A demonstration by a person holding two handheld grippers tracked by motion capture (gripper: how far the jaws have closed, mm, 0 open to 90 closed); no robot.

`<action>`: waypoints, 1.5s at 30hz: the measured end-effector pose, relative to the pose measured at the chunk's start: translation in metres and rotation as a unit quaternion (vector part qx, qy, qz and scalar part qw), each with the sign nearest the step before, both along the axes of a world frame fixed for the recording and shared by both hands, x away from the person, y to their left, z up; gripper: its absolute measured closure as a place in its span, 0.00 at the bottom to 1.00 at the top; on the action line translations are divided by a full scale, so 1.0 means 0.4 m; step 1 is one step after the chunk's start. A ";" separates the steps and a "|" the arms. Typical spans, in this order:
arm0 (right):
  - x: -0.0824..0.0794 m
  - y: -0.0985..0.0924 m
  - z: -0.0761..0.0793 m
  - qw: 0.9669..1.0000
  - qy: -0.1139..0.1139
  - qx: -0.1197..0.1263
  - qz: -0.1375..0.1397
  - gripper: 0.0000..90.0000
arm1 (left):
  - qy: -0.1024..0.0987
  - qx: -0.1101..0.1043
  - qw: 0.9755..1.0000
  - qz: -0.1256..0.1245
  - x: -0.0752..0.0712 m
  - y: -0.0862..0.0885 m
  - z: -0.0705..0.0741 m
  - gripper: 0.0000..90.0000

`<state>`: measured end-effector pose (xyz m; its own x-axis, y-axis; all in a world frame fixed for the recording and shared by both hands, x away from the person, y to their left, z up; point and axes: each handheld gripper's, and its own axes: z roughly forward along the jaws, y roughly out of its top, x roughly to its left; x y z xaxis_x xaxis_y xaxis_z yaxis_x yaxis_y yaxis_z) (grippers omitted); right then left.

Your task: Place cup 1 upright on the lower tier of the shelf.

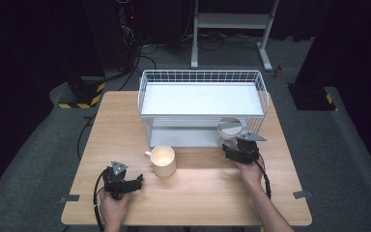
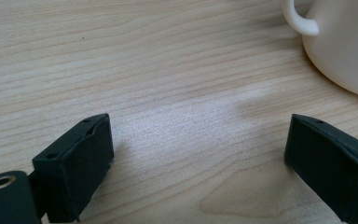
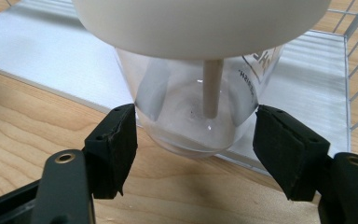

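A clear jar [image 1: 230, 137] with a round grey-white lid [image 1: 230, 126] stands at the front edge of the wire rack's lower shelf [image 3: 37, 46]. A thin rod hangs inside the jar [image 3: 191, 93]. My right gripper [image 1: 228, 147] reaches in level from the front, and its pads [image 3: 121, 135] sit against both sides of the jar's base. A cream mug [image 1: 163, 161] stands upright in the middle of the table, handle to the left. My left gripper [image 1: 136, 182] rests low at the front left, open and with nothing between its jaws, the mug [image 2: 345, 46] just ahead of its right jaw.
The white two-level wire rack [image 1: 200, 77] takes up the back middle of the wooden table [image 1: 198, 198]. Its top tray holds nothing. Cables trail from both grippers toward the front edge. Dark floor and a metal stand lie beyond the table.
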<state>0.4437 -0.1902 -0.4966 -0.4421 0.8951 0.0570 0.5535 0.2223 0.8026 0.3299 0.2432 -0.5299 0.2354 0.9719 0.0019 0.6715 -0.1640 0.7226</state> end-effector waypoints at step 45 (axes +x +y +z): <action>0.093 0.064 -0.014 0.998 0.033 -0.017 -0.057 0.67 | 0.000 0.000 1.000 0.000 0.000 0.000 0.000 0.09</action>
